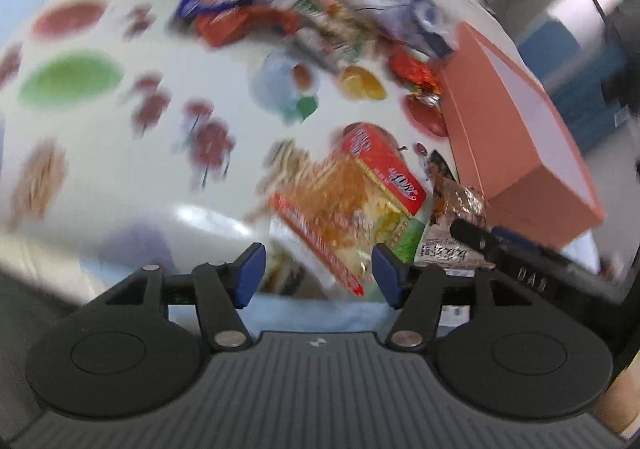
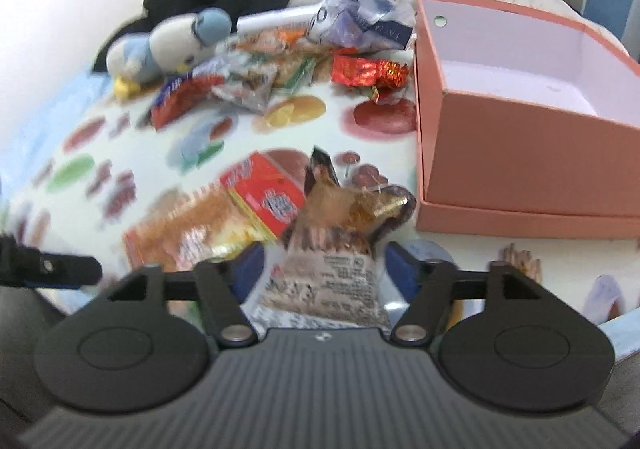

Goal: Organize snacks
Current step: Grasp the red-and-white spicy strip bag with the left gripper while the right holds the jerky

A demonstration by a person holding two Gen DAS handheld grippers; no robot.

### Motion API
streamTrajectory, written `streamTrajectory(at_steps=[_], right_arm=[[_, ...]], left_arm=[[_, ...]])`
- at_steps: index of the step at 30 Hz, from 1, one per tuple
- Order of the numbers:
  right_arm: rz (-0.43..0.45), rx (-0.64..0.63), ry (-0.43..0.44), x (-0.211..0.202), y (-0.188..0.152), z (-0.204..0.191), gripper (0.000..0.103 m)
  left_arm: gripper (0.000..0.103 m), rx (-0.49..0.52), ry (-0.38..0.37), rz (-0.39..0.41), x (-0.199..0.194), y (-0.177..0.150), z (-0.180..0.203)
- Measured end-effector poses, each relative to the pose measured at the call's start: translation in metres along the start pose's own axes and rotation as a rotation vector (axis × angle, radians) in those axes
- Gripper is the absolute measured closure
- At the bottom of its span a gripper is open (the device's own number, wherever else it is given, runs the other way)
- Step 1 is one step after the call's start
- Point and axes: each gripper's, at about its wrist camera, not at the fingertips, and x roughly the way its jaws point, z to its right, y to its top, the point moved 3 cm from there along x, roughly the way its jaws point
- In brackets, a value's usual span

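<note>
My left claw (image 1: 319, 275) points steeply down over the fruit-print worktop (image 1: 120, 185), jaws released, blue pads clear of the red-and-orange snack pack (image 1: 352, 205) lying between them at 12 o'clock. My right claw (image 2: 323, 275) tilts down likewise, jaws parted, pads not pressing the brown-and-white snack pouch (image 2: 336, 245) that lies between them. The open salmon box (image 2: 520, 153) sits at 2 o'clock from the right claw, just beside the pouch. More snacks (image 2: 280, 65) are heaped at 11 o'clock, next to a plush penguin (image 2: 168, 45). The left view is heavily blurred.
</note>
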Motion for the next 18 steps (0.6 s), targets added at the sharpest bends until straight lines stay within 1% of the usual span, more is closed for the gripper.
streamTrajectory(at_steps=[3,6,7,8,10,11,12,13,16,18], right_arm=[[0.023,0.045,-0.009,0.005,0.003,0.0,0.027],[0.015,0.059,-0.06,0.015,0.001,0.001,0.028],[0.01,0.069,-0.067,0.018,0.001,0.003,0.028],[0.004,0.088,-0.071,0.021,0.0,0.005,0.033],[-0.005,0.117,-0.066,0.026,0.0,0.009,0.036],[-0.011,0.125,-0.054,0.028,0.0,0.01,0.041],[-0.018,0.127,-0.045,0.029,-0.001,0.01,0.05],[-0.022,0.13,-0.038,0.03,-0.001,0.011,0.052],[-0.023,0.115,-0.036,0.028,-0.001,0.011,0.057],[-0.018,0.104,-0.037,0.024,0.0,0.011,0.06]], left_arm=[[0.039,0.187,0.018,0.012,0.006,0.014,0.016],[0.039,0.333,0.022,-0.003,0.021,0.024,0.028],[0.039,0.365,0.018,-0.012,0.027,0.026,0.031],[0.039,0.4,0.014,-0.027,0.035,0.028,0.034],[0.039,0.467,0.014,-0.051,0.048,0.029,0.04],[0.039,0.501,0.017,-0.059,0.055,0.028,0.043],[0.039,0.532,0.024,-0.077,0.062,0.028,0.044],[0.038,0.559,0.03,-0.095,0.068,0.027,0.046],[0.037,0.607,0.055,-0.112,0.08,0.026,0.046],[0.031,0.626,0.067,-0.109,0.084,0.027,0.045]])
